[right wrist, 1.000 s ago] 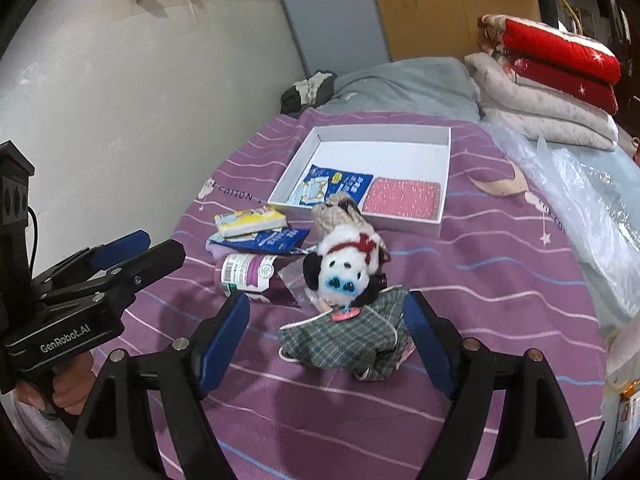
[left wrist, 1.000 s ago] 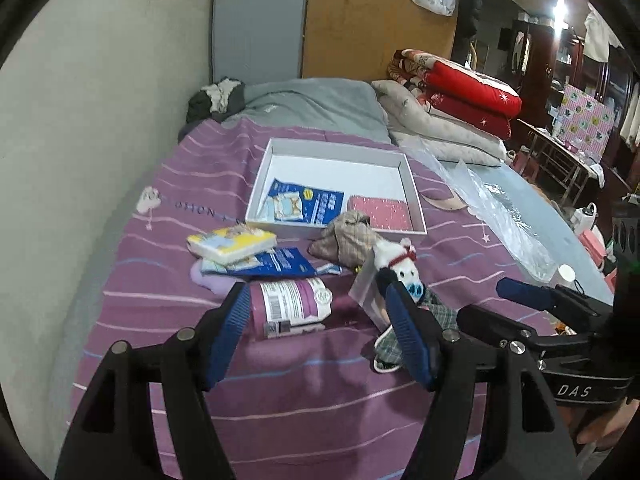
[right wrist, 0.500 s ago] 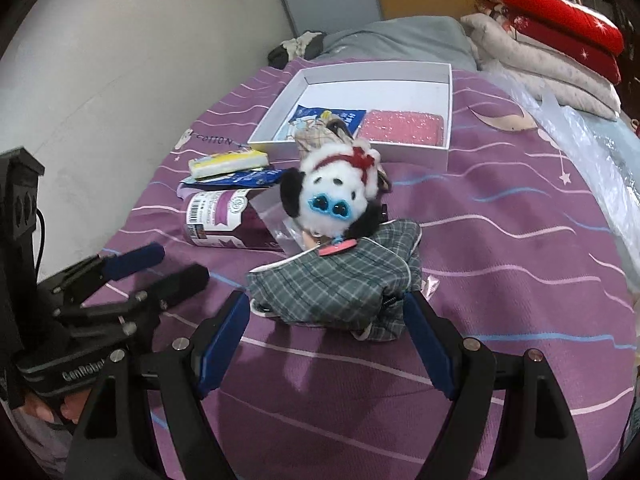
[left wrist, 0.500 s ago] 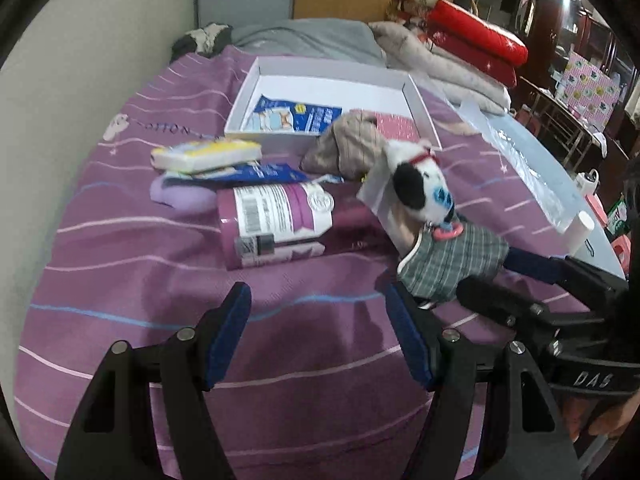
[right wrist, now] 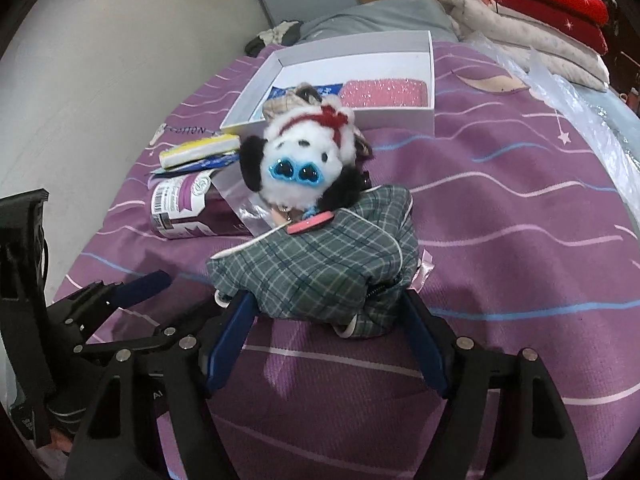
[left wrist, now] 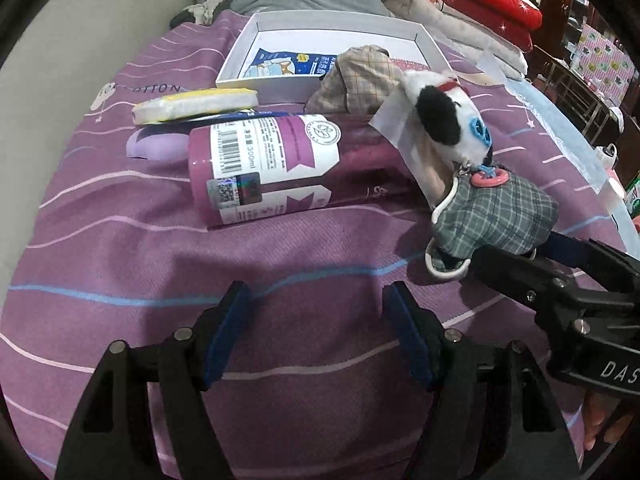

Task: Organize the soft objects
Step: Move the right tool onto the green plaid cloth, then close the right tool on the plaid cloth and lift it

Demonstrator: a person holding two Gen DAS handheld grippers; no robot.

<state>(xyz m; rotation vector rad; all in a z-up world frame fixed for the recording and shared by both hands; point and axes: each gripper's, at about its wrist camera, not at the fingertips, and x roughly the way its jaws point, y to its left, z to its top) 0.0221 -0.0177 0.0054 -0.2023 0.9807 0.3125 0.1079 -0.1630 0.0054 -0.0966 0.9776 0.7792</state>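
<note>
A green plaid pouch lies on the purple bedspread, with a black-and-white plush toy leaning on its far end. My right gripper straddles the pouch's near end. Its jaws are closing, and the blue pads stand at the cloth's sides without squeezing it. My left gripper hangs open over bare bedspread in front of a lying purple bottle, with nothing between its fingers. A beige checked cloth sits behind the toy.
A white box farther back holds a blue packet and a pink glittery pad. A yellow tissue pack lies left of the bottle. Clear plastic sheeting and stacked pillows are on the right, with a wall on the left.
Both grippers have come down toward the bed. The right one has closed in on the plaid pouch until its fingers flank it. The left has dropped in front of the bottle.
</note>
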